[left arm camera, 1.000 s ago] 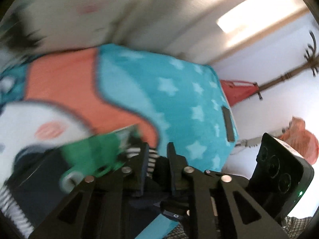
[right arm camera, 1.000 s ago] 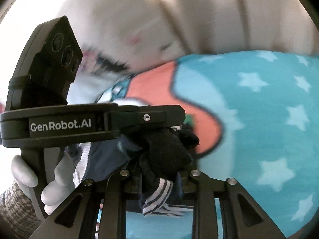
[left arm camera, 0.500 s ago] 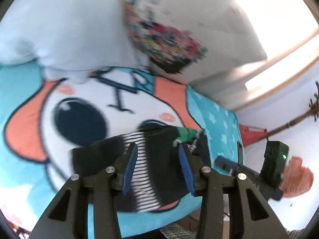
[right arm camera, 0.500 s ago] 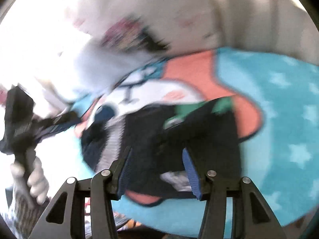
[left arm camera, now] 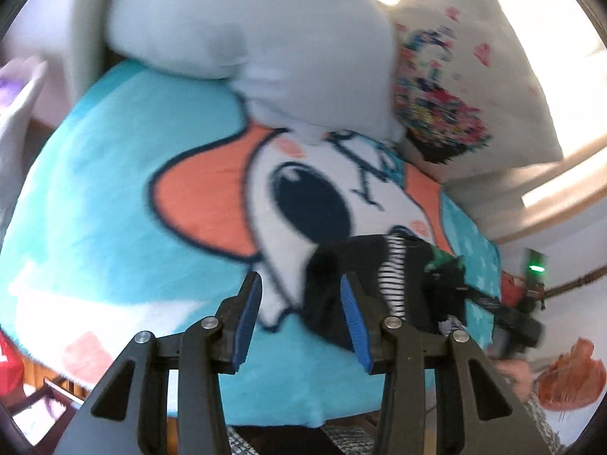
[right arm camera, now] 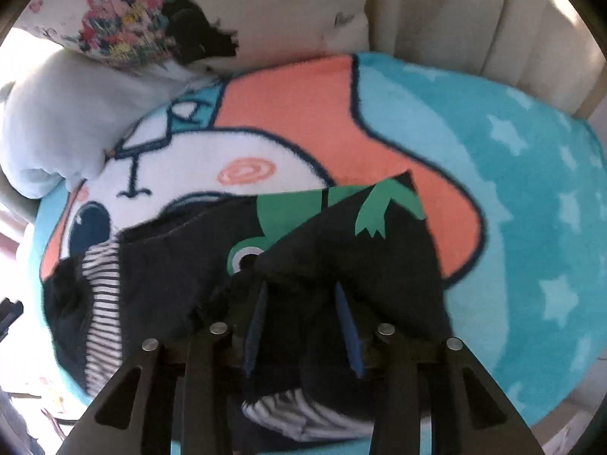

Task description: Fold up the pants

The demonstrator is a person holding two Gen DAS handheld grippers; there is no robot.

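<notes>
Small dark navy pants with a green frog print and striped cuffs lie folded on a turquoise cartoon blanket. In the left wrist view the pants lie just right of my left gripper, which is open and empty above the blanket. My right gripper is open, low over the near edge of the pants, with the cloth bunched around its fingers; I cannot tell if it touches. The right gripper also shows in the left wrist view beyond the pants.
A pale grey cushion and a floral pillow lie at the head of the bed; both also show in the right wrist view, cushion, pillow. A padded cream headboard stands behind. The blanket's edge drops off near me.
Both grippers were shut on the pants a second ago; they have opened and let the pants down folded on the blanket. The left gripper has drawn back to the left.
</notes>
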